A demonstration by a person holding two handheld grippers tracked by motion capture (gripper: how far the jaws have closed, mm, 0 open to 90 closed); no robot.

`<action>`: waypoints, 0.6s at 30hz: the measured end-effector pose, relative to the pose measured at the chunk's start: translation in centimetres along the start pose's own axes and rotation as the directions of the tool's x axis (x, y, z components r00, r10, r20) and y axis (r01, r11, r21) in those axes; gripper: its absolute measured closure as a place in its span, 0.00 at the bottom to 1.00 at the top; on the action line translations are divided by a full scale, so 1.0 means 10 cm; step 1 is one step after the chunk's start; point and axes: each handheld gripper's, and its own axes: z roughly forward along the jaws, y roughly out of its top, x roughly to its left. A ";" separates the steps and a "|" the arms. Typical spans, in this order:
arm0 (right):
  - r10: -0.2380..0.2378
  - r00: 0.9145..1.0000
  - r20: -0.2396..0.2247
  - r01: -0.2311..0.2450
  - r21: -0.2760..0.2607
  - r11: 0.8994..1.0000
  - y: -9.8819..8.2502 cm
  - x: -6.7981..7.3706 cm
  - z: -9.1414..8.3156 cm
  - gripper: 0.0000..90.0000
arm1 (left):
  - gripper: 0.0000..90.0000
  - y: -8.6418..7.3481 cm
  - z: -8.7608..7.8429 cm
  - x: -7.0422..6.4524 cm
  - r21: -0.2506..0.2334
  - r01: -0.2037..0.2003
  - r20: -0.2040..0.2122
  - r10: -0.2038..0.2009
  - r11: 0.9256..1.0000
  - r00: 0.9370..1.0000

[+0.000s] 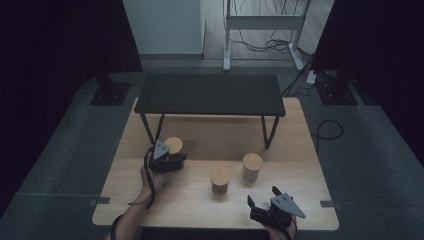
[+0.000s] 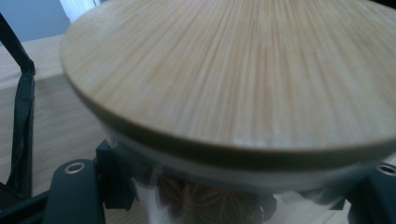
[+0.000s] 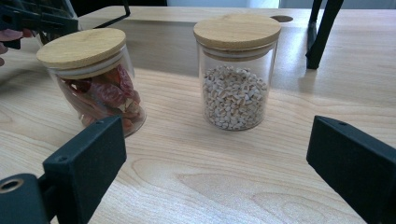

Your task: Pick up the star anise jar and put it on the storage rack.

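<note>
Dim room: grey floor [image 1: 60, 150], dark curtains at both sides, white frame [image 1: 262, 22] with cables at far wall. Light wood table [image 1: 200, 200]; black shelf [image 1: 209, 94] on its far half. Three lidded jars: star-anise jar [image 1: 174, 146] far left, chilli jar [image 1: 220, 180] centre, grain jar [image 1: 252, 166] just right. Left gripper [image 1: 172, 159] pinches the star-anise jar. Right gripper [image 1: 261, 196] spread, near right edge.

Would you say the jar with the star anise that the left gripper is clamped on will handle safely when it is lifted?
Probably, with care. The star anise jar looks like clear glass, so likely slippery and breakable. The left gripper grips below the bamboo lid, which may simply rest on top and could shift if tilted. The contents look light.
</note>
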 end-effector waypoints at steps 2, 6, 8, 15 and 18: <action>0.000 1.000 0.000 0.000 0.000 1.000 0.00 0.00 0.00 0.05 | 0.29 -0.01 0.00 0.00 -0.004 -0.002 0.000 0.002 1.000 1.000; -0.001 1.000 0.001 0.001 -0.001 1.000 0.00 0.00 0.00 0.05 | 0.29 -0.03 -0.01 0.00 -0.014 -0.013 0.002 0.013 1.000 1.000; -0.001 1.000 0.002 0.001 -0.001 1.000 0.00 0.00 0.00 0.05 | 0.29 -0.03 -0.01 -0.01 -0.016 -0.019 0.000 0.019 1.000 1.000; 0.000 1.000 0.004 0.000 -0.001 1.000 0.00 0.00 0.00 0.05 | 0.29 -0.04 -0.05 -0.03 -0.033 -0.041 -0.008 0.041 0.999 0.999; -0.001 1.000 0.005 0.001 0.000 1.000 0.00 0.00 0.00 0.05 | 0.29 -0.03 -0.07 -0.02 -0.041 -0.031 0.002 0.031 0.999 1.000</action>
